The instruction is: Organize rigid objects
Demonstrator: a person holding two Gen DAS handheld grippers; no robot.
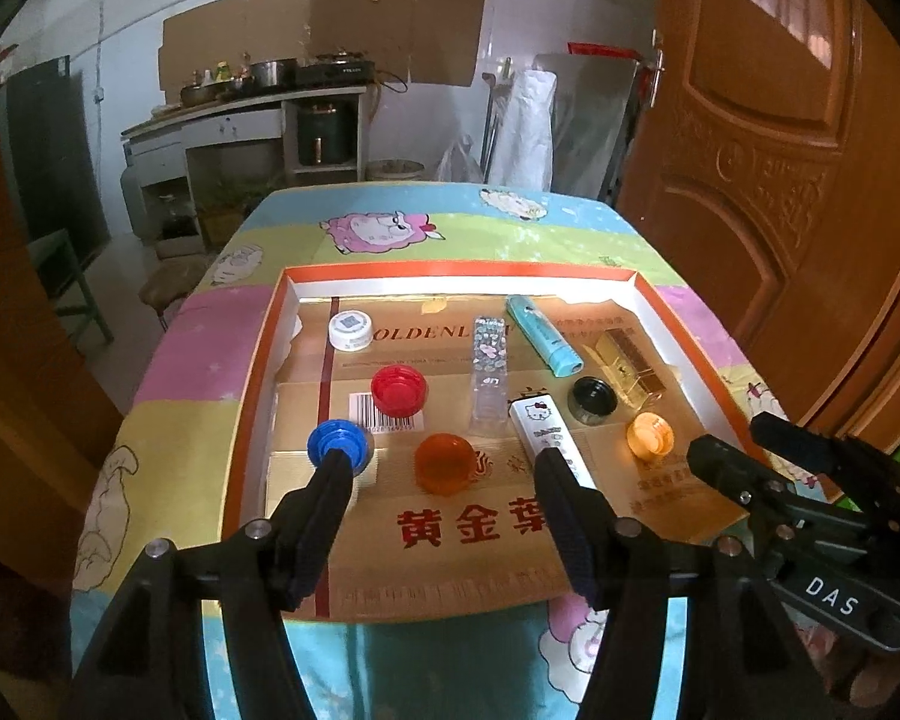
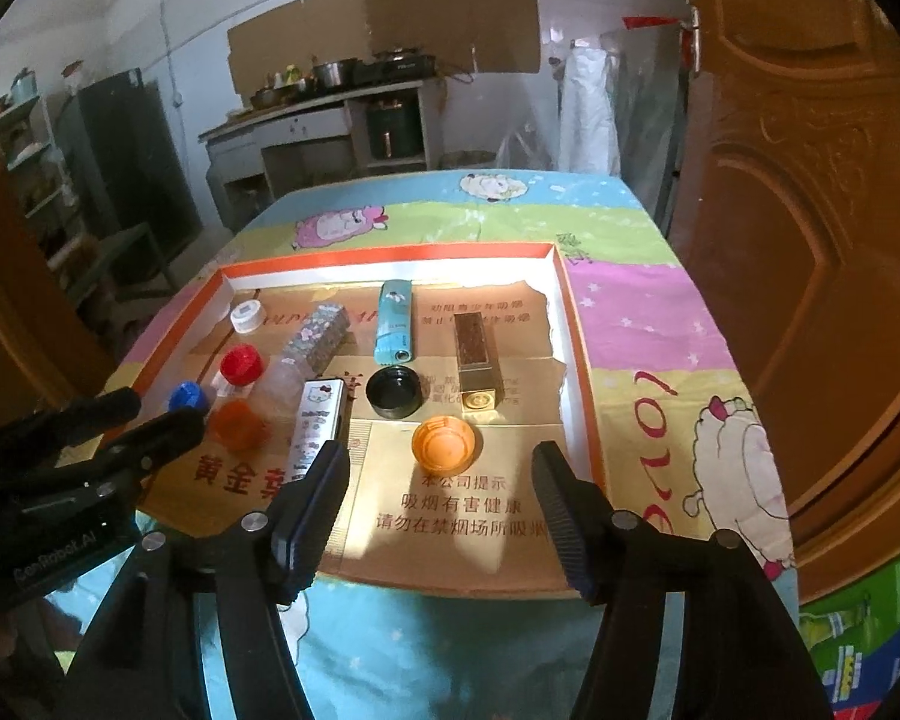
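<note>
The right gripper [image 2: 441, 477], jaws spread wide and empty, is held over the near edge of the shallow orange-rimmed cardboard tray [image 2: 579, 360]. The round amber plastic bottle cap [image 2: 444, 441] lies at twelve o'clock just beyond its fingertips, nearer than to the left gripper [image 1: 441, 471], likewise wide and empty.

Round plastic caps in white [image 1: 350, 329], red [image 1: 398, 390], blue [image 1: 333, 443], orange [image 1: 445, 461], black [image 1: 594, 398] and amber [image 1: 650, 434] lie apart on flat cardboard [image 1: 450, 540] inside a shallow orange-rimmed tray [image 1: 258, 360].
</note>
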